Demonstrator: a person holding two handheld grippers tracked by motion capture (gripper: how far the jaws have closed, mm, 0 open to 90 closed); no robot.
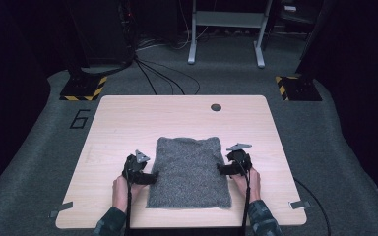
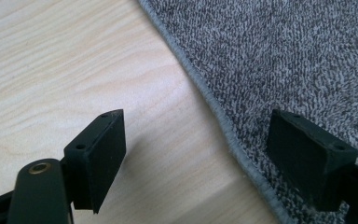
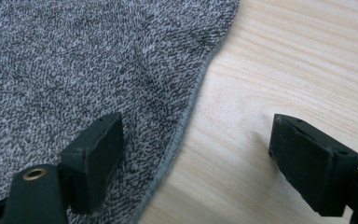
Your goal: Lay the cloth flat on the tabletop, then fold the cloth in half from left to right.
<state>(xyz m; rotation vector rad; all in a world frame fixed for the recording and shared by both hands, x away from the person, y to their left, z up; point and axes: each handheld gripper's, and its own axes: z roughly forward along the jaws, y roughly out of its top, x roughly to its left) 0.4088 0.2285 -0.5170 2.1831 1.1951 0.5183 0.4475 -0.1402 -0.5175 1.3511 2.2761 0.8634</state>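
Where a pale wooden table [image 1: 128, 118] stands on grey carpet floor [image 1: 39, 162], a grey towel [image 1: 189, 169] lies flat between two grippers.
Left gripper [image 2: 196, 158] straddles the towel's hemmed left edge, jaws wide apart, gripping nothing; right gripper [image 3: 196, 158] straddles the right edge likewise, open and empty. Cables [image 1: 167, 78], two black-and-yellow striped bases [image 1: 81, 88] and a metal frame [image 1: 226, 29] lie beyond the table, well apart.

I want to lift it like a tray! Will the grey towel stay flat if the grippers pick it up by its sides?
Probably not. The towel lies limp on the table, and its hemmed edge waves, so it would likely sag in the middle. Its looped surface looks rough, so it probably won't slip from the pads. It looks thin, so likely light.
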